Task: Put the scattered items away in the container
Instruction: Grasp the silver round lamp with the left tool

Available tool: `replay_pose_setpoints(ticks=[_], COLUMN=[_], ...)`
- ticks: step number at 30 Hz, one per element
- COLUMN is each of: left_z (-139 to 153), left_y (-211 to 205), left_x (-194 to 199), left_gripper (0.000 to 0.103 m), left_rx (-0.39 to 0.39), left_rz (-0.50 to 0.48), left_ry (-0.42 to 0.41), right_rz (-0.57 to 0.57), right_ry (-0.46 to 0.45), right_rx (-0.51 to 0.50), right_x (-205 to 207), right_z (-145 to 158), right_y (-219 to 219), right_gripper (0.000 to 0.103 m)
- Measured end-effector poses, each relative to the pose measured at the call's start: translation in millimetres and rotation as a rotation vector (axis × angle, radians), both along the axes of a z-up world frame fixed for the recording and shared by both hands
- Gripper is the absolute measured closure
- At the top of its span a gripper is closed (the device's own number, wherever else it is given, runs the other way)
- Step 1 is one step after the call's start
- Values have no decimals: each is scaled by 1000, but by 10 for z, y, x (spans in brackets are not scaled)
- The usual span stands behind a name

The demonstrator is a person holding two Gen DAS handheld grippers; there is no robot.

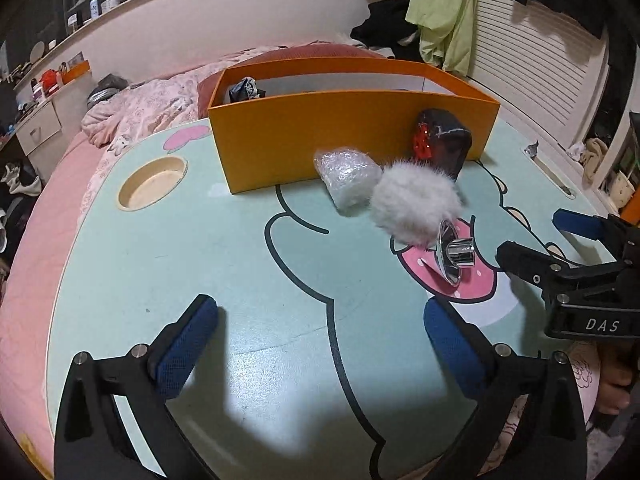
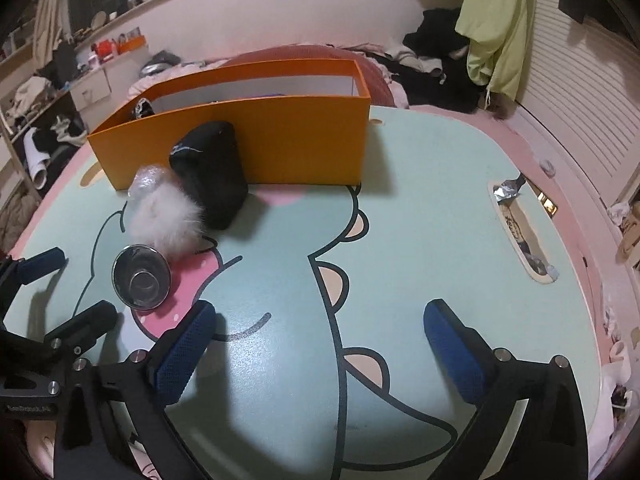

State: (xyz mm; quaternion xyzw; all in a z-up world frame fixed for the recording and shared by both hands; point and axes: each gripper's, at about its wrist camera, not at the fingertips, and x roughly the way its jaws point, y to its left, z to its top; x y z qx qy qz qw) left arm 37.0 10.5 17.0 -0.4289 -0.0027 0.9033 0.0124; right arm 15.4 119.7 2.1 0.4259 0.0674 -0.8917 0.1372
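Scattered items ahead of both tongs, clustered by orange container [image 1: 352,136] on counter [image 1: 200,260].
Fur pompom [image 1: 416,208] and bubble-wrap bundle [image 1: 346,178] likely light, squashy; chrome knob [image 1: 454,254] hard, slippery, best pinched at stem; black pouch [image 2: 210,172] soft. Left tongs [image 1: 320,344] and right tongs [image 2: 320,344] wide open, empty, touching nothing.

pompom [image 1: 416,210] before box [image 1: 320,136], on table [image 1: 240,280]

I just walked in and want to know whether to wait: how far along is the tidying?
Barely started. One dark crumpled item already sits inside the orange box. Nothing is in hand: the left gripper and right gripper are both open and empty. Still out on the table: the bubble-wrapped bundle, the white fluffy ball, the dark pouch and the shiny metal piece.
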Motion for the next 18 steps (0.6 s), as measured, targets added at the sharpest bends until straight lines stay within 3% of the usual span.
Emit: replay_pose_setpoints(ticks=[13, 18], left_z=[-138, 4], left_y=[-15, 28], left_x=[-94, -47], left_gripper=[0, 20], left_rx=[2, 57], left_rz=[-11, -64], left_ry=[-9, 58], right_rz=[28, 11], right_ry=[25, 38], right_rx=[-36, -144], right_x=[40, 34], right_z=[-18, 21], right_y=[5, 161], right_gripper=[0, 0])
